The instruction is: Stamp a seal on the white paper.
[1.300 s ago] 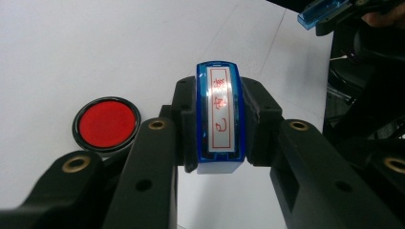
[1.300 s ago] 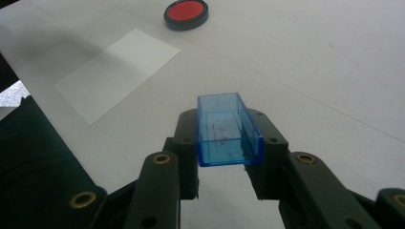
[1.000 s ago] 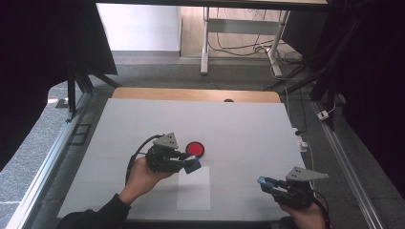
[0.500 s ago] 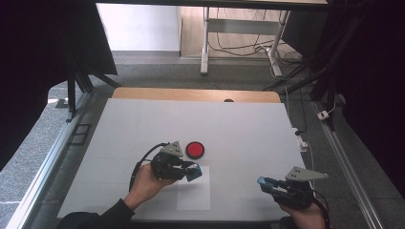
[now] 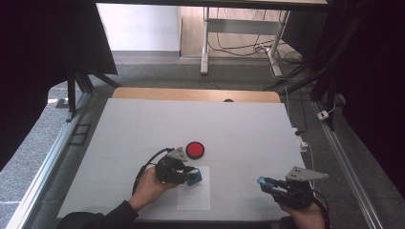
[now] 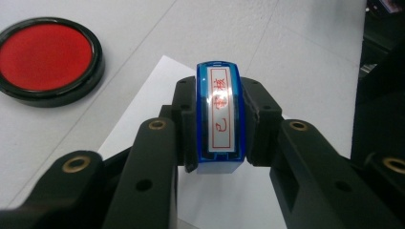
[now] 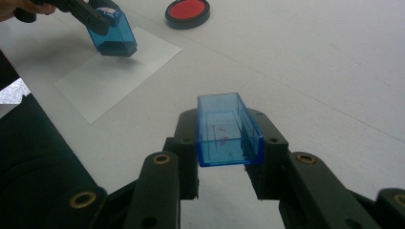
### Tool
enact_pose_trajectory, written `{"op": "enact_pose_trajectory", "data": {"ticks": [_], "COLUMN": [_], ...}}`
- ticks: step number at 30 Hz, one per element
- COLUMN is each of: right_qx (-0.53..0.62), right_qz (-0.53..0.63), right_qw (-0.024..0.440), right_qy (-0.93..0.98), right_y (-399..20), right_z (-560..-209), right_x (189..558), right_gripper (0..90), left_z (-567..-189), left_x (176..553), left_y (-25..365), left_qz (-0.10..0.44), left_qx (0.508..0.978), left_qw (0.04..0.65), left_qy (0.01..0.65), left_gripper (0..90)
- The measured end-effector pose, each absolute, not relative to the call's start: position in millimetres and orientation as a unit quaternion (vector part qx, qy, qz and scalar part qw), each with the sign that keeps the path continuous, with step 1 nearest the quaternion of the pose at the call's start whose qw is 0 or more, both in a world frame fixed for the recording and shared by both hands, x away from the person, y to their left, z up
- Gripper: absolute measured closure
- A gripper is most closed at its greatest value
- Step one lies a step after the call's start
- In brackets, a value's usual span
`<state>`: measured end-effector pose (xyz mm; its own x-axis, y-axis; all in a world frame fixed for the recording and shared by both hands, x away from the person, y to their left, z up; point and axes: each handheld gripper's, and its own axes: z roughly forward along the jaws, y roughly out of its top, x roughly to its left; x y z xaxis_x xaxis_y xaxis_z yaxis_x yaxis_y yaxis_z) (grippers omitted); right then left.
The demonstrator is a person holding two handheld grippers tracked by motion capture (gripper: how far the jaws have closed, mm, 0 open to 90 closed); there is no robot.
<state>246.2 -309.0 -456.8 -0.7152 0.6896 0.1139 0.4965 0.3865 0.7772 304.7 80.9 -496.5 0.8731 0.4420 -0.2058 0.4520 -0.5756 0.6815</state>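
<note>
My left gripper (image 5: 191,174) (image 6: 220,126) is shut on a blue stamp (image 6: 220,119) (image 5: 194,176) whose label carries red characters. It hangs just above the upper edge of a white paper sheet (image 5: 195,195) (image 6: 157,95) (image 7: 114,76). The same stamp (image 7: 112,36) shows in the right gripper view, raised a little over the sheet. A round red ink pad (image 5: 195,150) (image 6: 45,59) (image 7: 187,12) in a black case lies just beyond the sheet. My right gripper (image 5: 265,182) (image 7: 228,138) is shut on the stamp's clear blue cap (image 7: 228,131) (image 5: 264,182), held over the table at the front right.
The white table top (image 5: 248,129) spreads wide around the sheet, with a wooden strip (image 5: 191,94) along its far edge. Metal rails (image 5: 47,162) run along both sides. A table frame and cables (image 5: 224,43) stand on the floor beyond.
My left gripper has sunk with the stamp and drawn toward the front, from beside the ink pad to the top of the paper sheet. The right gripper has stayed put.
</note>
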Motion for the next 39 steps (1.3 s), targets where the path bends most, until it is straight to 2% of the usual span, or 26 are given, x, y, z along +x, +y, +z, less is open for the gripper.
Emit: {"op": "enact_pose_trajectory", "data": {"ticks": [9,27,39], "right_qx": [0.359,0.359,0.359], "right_qz": [0.421,0.419,0.419], "right_qw": [0.115,0.115,0.113], "right_qy": [0.825,0.826,0.826], "right_y": [-309,-309,-308], "right_z": [-457,-457,-457], "right_x": [246,246,246], "right_gripper": [67.8,67.8,67.8], "left_z": [-503,-502,-507], "left_x": [304,286,299], "left_y": [77,67,78], "left_qz": [0.002,0.07,0.011], "left_qx": [0.899,0.913,0.892], "left_qw": [0.363,0.338,0.37], "left_qy": [0.246,0.219,0.258], "left_gripper": [70.5,70.8,70.7]}}
